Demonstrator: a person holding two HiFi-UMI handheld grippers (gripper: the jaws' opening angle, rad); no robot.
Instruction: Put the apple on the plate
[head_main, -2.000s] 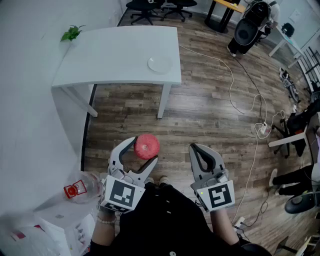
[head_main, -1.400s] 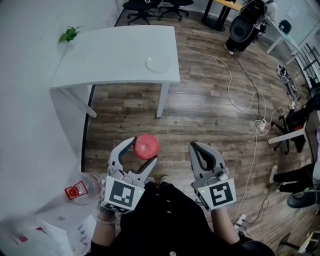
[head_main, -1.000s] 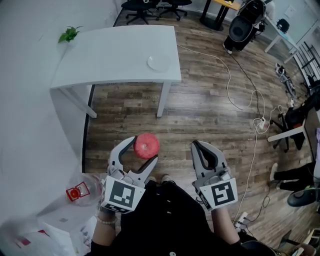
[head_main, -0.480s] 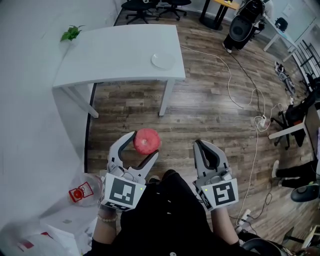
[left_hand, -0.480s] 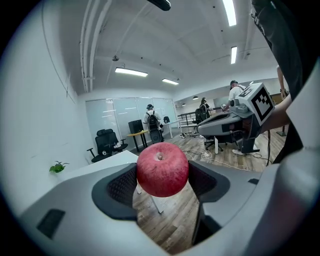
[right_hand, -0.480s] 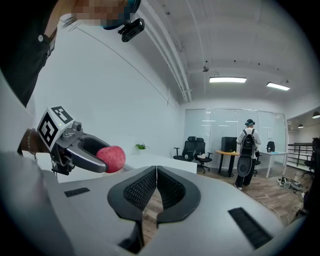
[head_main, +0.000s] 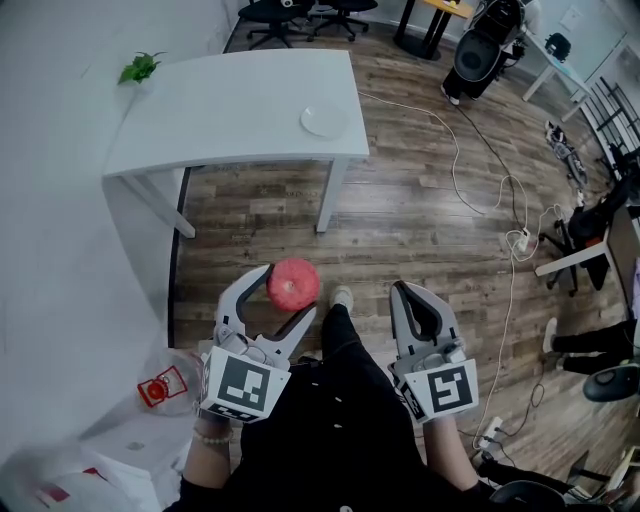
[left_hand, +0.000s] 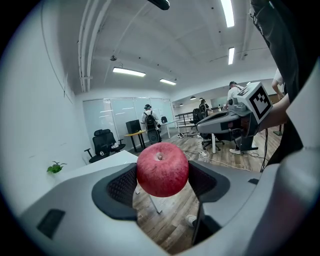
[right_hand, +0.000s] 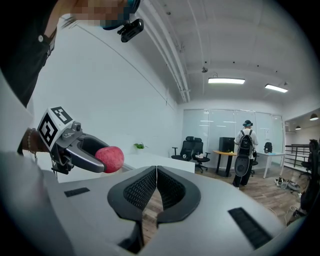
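Head view shows your left gripper (head_main: 288, 293) clamped on the red apple (head_main: 292, 284) above the wood floor (head_main: 400, 220) near you, your right gripper (head_main: 406, 296) empty with jaws pressed together, and the plate (head_main: 324, 121) on the far white table (head_main: 220, 110).

The left gripper (head_main: 290, 292) and right gripper (head_main: 408, 296) are moulded in pale grey, with black ribbed pads (left_hand: 122, 186). A white cube (head_main: 240, 385) with black square markers is fixed to each. Black clothing (head_main: 330, 435) and a beaded bracelet (head_main: 211, 438) are worn.
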